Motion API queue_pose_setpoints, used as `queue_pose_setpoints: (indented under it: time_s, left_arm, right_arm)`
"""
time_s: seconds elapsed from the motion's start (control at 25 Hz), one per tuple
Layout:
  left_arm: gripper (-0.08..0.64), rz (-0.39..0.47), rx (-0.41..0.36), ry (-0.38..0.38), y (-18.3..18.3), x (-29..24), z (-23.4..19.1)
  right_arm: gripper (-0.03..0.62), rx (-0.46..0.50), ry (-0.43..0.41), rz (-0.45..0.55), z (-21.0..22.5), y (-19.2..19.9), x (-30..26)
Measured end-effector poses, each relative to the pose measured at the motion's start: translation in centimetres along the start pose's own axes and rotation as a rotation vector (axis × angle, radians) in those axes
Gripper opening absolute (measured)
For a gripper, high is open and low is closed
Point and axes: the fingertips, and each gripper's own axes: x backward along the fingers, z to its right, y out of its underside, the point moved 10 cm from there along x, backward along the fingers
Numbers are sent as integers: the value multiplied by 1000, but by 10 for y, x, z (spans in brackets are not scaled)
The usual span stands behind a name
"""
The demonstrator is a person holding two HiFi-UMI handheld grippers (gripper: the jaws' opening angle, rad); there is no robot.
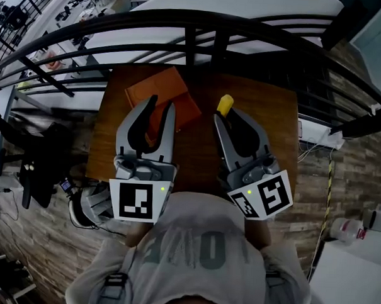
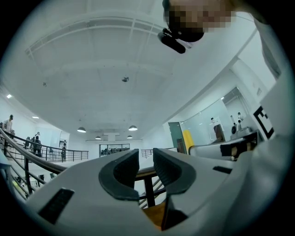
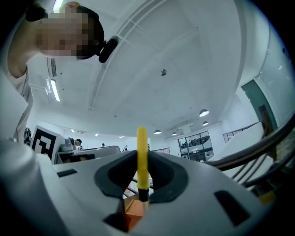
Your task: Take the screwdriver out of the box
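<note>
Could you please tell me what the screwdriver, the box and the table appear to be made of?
Screwdriver: yellow handle looks like smooth plastic, evenly coloured; its shaft barely shows.
Box: matte orange with flat faces and sharp edges, perhaps cardboard or plastic; I cannot tell which.
Table: brown, faintly streaked top, likely wood or veneer.

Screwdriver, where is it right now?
The screwdriver sits clamped in the right gripper, right of the orange box in the head view.
</note>
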Motion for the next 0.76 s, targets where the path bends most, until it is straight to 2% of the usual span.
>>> queue_pose_setpoints:
  time_s: [0.76]
  left_arm:
    - [94, -13, -1, 18, 0, -4, 7]
  right_arm:
    - [77, -6, 46, 26, 15, -8, 8]
